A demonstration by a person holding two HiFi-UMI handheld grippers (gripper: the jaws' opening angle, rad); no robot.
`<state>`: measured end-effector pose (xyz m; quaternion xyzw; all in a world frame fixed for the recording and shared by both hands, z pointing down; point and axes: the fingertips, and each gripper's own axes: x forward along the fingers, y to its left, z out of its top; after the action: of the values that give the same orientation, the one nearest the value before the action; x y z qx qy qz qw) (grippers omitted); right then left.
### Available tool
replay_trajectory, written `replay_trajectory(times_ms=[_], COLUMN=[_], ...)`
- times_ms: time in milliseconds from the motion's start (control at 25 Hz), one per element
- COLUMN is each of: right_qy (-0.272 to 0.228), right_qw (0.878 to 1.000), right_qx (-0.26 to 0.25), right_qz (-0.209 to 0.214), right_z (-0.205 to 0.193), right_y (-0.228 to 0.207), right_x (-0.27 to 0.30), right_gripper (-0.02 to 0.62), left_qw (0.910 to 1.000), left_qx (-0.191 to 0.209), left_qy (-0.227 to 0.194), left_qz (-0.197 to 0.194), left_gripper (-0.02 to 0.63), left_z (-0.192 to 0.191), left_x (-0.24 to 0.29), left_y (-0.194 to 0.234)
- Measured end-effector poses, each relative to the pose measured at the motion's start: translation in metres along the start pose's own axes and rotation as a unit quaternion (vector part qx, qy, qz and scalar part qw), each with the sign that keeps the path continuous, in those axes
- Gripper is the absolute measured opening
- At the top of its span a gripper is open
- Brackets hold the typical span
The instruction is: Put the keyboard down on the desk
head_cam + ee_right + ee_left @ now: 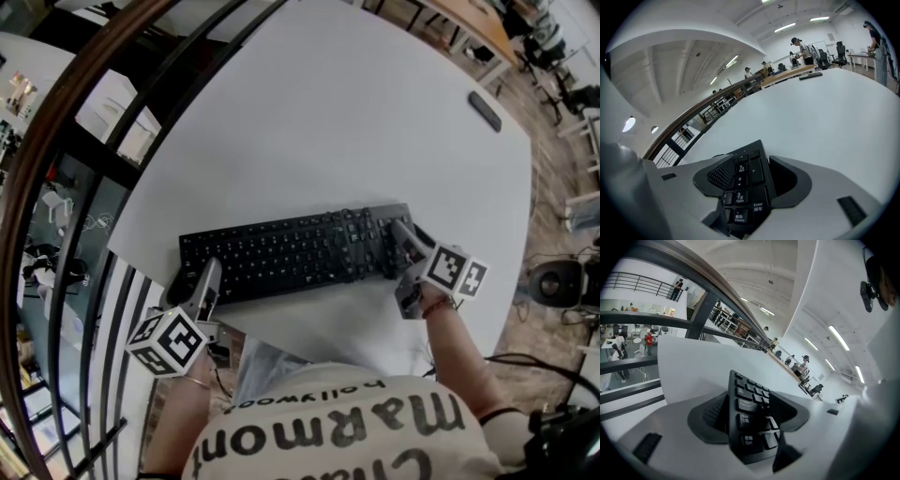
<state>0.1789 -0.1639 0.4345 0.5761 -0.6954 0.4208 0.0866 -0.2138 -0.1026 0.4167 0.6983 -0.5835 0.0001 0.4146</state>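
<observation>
Across the near part of the broad white tabletop (375, 141), smooth and matte, the keyboard (291, 248) is lying flat with its keys facing up. Its long axis is running side to side in front of the person, and its left end is sitting close to the tabletop's slanting edge. It is a thin, rigid black plastic slab with low, squarish keys. Each end is sitting between a pair of jaws, so neither hand is nearer: the left gripper (208, 274) is reaching in at the left end, the right gripper (403, 239) at the number-pad end. The left jaws are looking closed on the slab, their ribbed dark pads (790, 411) showing no gap against it. The right jaws are standing wide, with a sliver of white showing between one pad and the keyboard's edge. By my judgement, the coming move is calling for each gripper to be backing outward along that long axis.
</observation>
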Motion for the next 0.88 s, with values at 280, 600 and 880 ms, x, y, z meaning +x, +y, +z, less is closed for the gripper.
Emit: replay_trajectory(times_ms=[280, 600, 880], right_qy=[-0.004, -0.013, -0.01], right_qw=[1.0, 0.996, 0.983], right_qx=[-0.019, -0.075, -0.172], right_qz=[-0.011, -0.036, -0.069], right_z=[-0.0002, 0.0015, 0.0039], right_y=[-0.0006, -0.0007, 0.0021], right_x=[-0.0002, -0.002, -0.0031], right_gripper=[0.238, 0.245, 0.244], left_qw=[1.0, 1.0, 1.0], left_qx=[0.0, 0.001, 0.007], left_qy=[0.0, -0.002, -0.003], left_qz=[-0.001, -0.001, -0.003], left_gripper=[0.259, 0.256, 0.252], left_z=[0.0003, 0.0009, 0.0023], left_x=[0.0001, 0.0003, 0.0004], left_y=[0.0001, 0.0009, -0.0009])
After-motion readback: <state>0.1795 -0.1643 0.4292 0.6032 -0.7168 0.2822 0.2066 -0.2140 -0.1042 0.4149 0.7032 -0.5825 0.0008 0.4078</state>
